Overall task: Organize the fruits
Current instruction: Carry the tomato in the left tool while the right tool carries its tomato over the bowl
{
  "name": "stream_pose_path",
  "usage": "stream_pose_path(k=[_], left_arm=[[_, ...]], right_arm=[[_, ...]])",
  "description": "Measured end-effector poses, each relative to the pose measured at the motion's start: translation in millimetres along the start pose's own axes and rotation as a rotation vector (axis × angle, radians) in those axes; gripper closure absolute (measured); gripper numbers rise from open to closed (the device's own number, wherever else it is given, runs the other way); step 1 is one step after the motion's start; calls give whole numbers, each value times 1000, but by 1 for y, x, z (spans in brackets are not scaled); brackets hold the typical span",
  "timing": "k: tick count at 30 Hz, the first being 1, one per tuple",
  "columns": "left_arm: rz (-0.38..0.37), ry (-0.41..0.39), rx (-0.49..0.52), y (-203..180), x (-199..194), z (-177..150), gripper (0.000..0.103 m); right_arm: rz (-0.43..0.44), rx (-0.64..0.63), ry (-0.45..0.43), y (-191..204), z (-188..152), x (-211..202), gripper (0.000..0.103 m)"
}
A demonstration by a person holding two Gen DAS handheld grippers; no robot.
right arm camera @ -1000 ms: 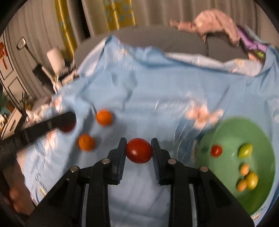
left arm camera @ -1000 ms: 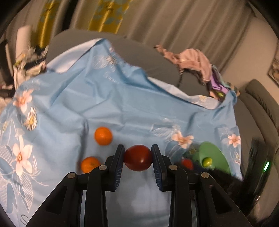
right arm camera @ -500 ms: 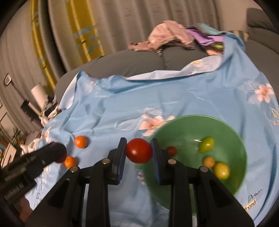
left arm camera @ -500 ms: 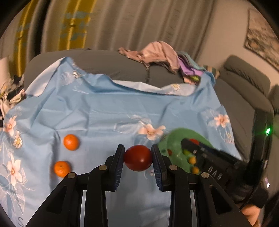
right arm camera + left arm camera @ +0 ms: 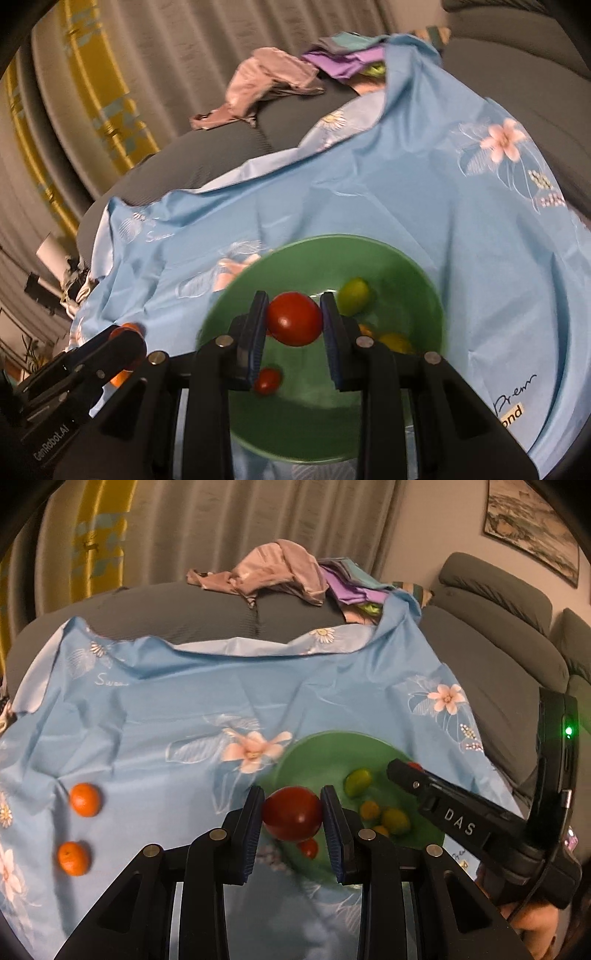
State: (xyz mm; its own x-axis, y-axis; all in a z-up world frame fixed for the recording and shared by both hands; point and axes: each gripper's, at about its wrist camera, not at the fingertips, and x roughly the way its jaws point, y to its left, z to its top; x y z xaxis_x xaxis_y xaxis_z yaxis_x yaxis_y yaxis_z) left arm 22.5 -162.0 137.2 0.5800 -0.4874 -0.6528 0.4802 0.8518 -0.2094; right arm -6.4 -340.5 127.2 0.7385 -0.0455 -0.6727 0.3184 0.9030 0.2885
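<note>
Fruits first, from the left wrist: the left gripper (image 5: 293, 814) pinches a red tomato (image 5: 292, 813) over the near-left rim of the green bowl (image 5: 317, 749). Inside lie a green fruit (image 5: 357, 782), small yellow-orange ones and a cherry tomato (image 5: 308, 847). Two oranges (image 5: 85, 799) sit out near the blue cloth's (image 5: 184, 701) left edge, so I judge the job partway done. The other gripper's black body crosses the bowl's right side, likely in the way.

Right wrist now: the right gripper (image 5: 294, 319) grips a second red tomato (image 5: 294, 318) above the bowl's middle, drop seemingly close. Clothes (image 5: 258, 85) lie heaped on the sofa behind.
</note>
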Motion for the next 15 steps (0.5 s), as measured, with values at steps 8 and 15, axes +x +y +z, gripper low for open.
stream_pose_path(k=[8, 15], left_arm=[[-12, 69, 4, -19, 29, -3, 72], [-7, 108, 10, -26, 45, -11, 72]], right_arm=[[-8, 40, 36, -14, 0, 11, 74], [-20, 48, 40, -16, 0, 13, 73]])
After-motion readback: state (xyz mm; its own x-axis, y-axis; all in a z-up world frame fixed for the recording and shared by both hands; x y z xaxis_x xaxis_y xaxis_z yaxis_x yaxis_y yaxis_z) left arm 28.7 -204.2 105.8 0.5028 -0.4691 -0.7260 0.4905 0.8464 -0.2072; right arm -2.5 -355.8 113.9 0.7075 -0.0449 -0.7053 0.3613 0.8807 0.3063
